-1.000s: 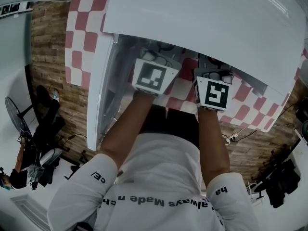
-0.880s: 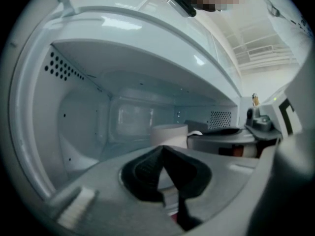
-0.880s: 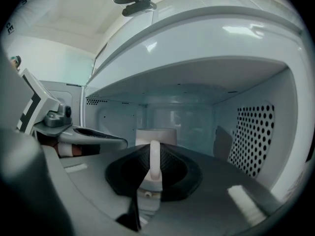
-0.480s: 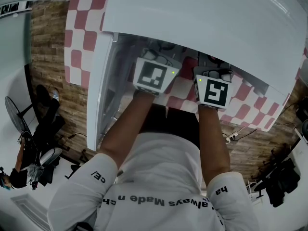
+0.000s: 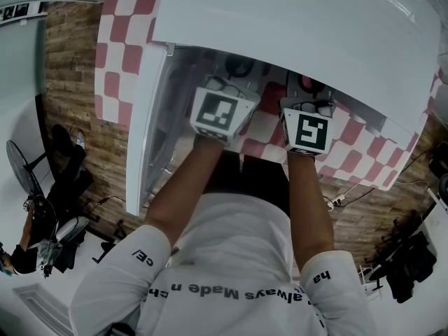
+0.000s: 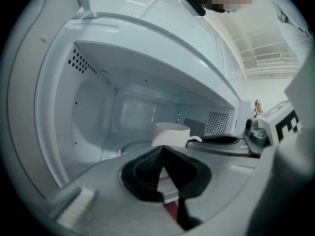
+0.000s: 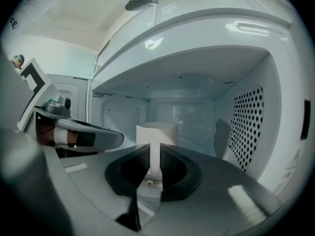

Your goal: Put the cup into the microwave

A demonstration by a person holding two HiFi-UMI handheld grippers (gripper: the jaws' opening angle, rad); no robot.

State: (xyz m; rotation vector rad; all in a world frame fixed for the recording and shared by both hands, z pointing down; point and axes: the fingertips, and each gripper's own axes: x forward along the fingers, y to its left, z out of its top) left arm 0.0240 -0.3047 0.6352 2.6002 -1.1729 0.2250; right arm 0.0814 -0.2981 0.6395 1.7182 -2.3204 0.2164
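A white cup [image 7: 156, 132] is inside the open white microwave [image 7: 197, 97], toward the middle of the cavity. My right gripper [image 7: 154, 163] is shut on the cup's thin white handle, which runs upright between the jaws. From the left gripper view the cup [image 6: 170, 132] sits just beyond my left gripper [image 6: 162, 150], whose jaws meet at the tip with nothing in them. I cannot tell whether the cup rests on the cavity floor. In the head view both marker cubes, the left cube [image 5: 220, 112] and the right cube [image 5: 308, 131], sit at the microwave's mouth, and the fingertips are hidden under its top [image 5: 294, 26].
The cavity's right wall [image 7: 248, 127] is perforated and close to the right gripper. The microwave's open door [image 5: 150, 117] stands at the left. A red-and-white checked cloth [image 5: 119, 26] covers the table. Wood flooring and a fan [image 5: 21, 166] lie off to the left.
Both grippers have edged slightly further into the microwave, the cup going with the right one. Nothing was taken hold of or let go.
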